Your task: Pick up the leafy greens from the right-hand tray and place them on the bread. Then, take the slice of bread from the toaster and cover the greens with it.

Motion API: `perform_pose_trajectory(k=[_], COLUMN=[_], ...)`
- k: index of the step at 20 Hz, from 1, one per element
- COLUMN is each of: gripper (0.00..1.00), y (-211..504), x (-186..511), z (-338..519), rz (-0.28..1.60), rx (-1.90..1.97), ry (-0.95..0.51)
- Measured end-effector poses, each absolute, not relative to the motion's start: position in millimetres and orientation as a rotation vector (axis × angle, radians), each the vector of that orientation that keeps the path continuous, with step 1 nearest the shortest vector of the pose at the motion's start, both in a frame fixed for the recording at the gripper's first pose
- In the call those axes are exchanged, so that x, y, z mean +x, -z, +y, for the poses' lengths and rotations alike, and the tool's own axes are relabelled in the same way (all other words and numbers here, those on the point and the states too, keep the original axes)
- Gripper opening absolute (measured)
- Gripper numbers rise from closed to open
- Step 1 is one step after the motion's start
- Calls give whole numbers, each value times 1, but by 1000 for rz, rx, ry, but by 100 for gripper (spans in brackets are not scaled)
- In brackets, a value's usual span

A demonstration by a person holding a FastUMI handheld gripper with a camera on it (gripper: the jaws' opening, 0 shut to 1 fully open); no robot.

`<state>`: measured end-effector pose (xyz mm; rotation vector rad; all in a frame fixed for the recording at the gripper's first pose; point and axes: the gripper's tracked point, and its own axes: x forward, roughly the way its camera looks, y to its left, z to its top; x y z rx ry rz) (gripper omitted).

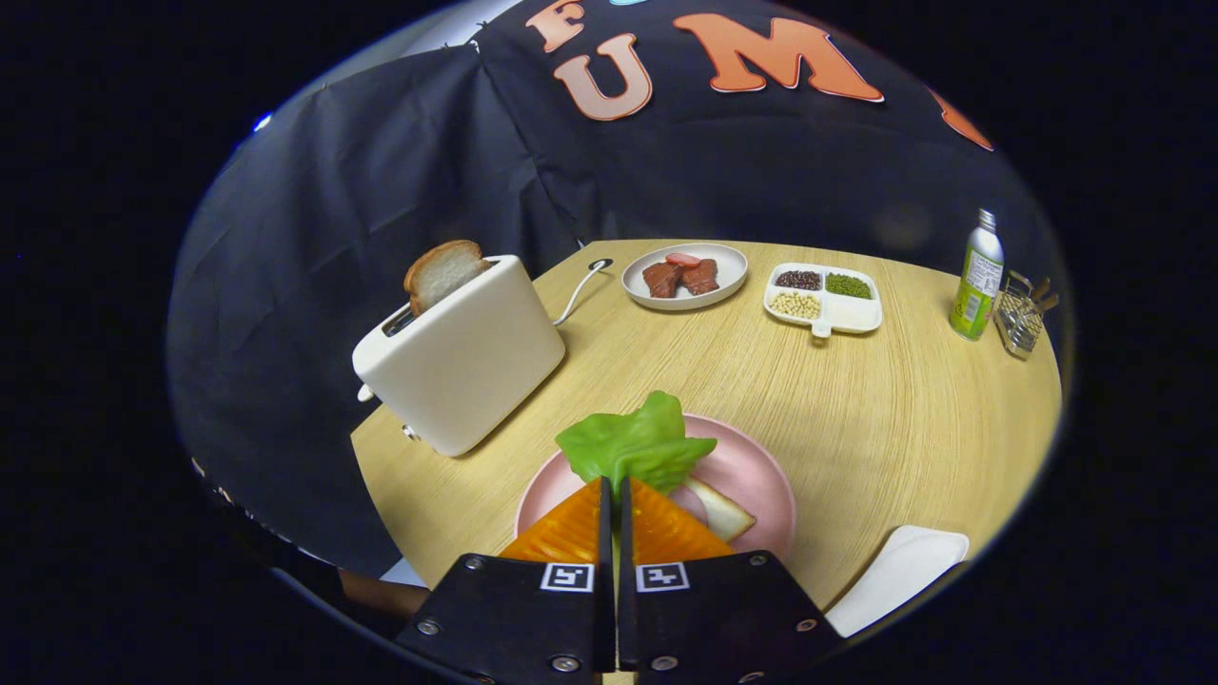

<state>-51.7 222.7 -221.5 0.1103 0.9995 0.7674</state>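
The gripper (612, 487) has its two orange fingers (569, 528) drawn almost together, pinching the stem end of the leafy greens (635, 443) between their tips; the green leaf fans out just ahead of the fingers, over the pink plate (761, 480). On that plate, partly hidden under the fingers and the leaf, lies a slice of bread (721, 514), its pale corner showing on the side away from the toaster. The white toaster (463, 360) stands on the round wooden worktop (856, 409) beside the pink plate, and a second slice of bread (443, 272) sticks up out of its slot. A cord (579, 290) runs from behind the toaster across the worktop. Farther from the pink plate, beyond the greens, sits a pale plate with pieces of meat (681, 277), and next to it a white divided dish (824, 297) holding beans and grains in separate compartments. A green bottle (977, 281) stands past that dish, with a small wire rack (1021, 319) just beside it. A white tray (894, 576) lies near the pink plate, opposite the toaster.
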Motion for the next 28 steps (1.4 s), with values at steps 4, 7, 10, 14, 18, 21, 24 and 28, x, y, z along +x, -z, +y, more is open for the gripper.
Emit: perform_pose_trajectory(k=[4,7,10,14,18,21,24,28], gripper=[2,5,14,32,46,65,78,86], y=[241,244,250,239,209,176,147,112], x=[-57,-50,-49,-45,-34,-20,-9,-1], z=[219,215,209,207,216,234,256,298], rz=[1035,1016,1012,996,987,965,958,981], rx=[59,36,-14,-39,-2,60,104,225], ry=[-762,-733,-719,-711,-690,-698,-713,-754])
